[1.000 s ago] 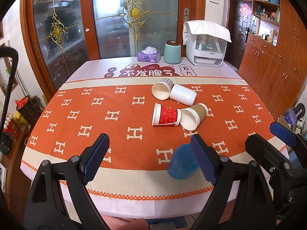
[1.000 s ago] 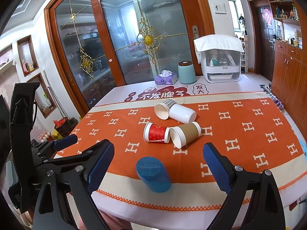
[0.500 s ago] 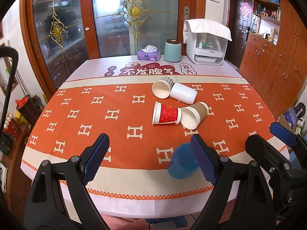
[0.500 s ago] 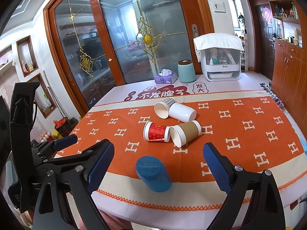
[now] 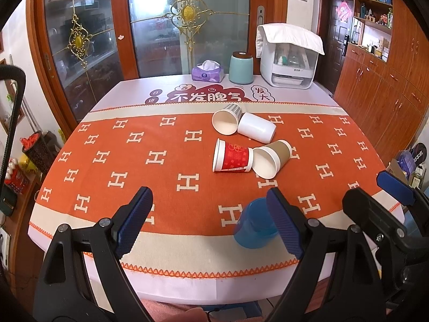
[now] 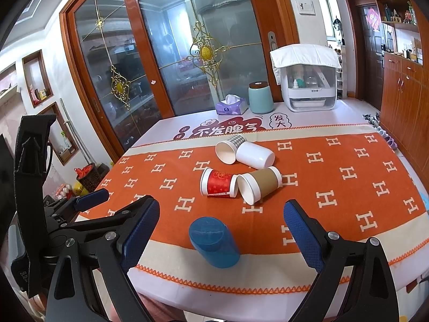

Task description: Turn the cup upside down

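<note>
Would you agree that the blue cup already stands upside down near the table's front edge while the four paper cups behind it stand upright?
Not quite: the four paper cups lie on their sides, as the right wrist view shows. The blue cup does stand upside down near the table's front edge.

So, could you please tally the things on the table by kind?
Paper cups on their sides: 3 (checked, red, brown)
White cup on its side: 1
Blue cup, base up: 1
Tissue box: 1
Teal canister: 1
White appliance: 1
Total: 8
</note>
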Action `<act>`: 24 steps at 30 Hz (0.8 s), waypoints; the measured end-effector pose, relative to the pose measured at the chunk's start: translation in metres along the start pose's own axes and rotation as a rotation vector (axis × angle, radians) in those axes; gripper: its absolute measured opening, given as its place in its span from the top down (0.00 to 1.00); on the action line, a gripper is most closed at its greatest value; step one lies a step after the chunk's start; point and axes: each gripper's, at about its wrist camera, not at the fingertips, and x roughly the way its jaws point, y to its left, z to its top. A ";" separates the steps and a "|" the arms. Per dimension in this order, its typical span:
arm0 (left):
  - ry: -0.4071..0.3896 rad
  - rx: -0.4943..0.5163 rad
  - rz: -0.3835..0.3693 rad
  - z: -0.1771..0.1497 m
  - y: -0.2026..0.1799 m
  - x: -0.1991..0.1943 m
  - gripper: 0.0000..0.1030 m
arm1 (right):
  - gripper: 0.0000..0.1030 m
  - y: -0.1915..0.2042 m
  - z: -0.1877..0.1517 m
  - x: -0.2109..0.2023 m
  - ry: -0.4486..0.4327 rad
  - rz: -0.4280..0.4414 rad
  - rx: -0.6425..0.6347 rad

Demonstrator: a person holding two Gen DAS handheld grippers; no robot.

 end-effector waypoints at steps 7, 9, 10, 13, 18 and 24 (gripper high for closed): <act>0.007 0.000 0.001 -0.002 0.001 0.003 0.18 | 0.08 0.000 -0.002 0.000 0.004 0.001 0.002; 0.007 0.001 0.002 -0.001 0.001 0.003 0.18 | 0.08 0.002 -0.006 0.000 0.005 0.001 0.001; 0.007 0.001 0.002 -0.001 0.001 0.004 0.18 | 0.08 0.001 -0.004 0.001 0.005 0.001 0.001; 0.008 0.001 0.002 -0.001 0.001 0.004 0.18 | 0.08 0.001 -0.005 0.001 0.005 0.001 0.001; 0.009 0.001 0.002 -0.001 0.002 0.004 0.18 | 0.08 0.002 -0.005 0.001 0.006 0.001 0.001; 0.010 0.001 0.002 -0.001 0.002 0.004 0.18 | 0.08 0.002 -0.006 0.001 0.009 0.003 0.003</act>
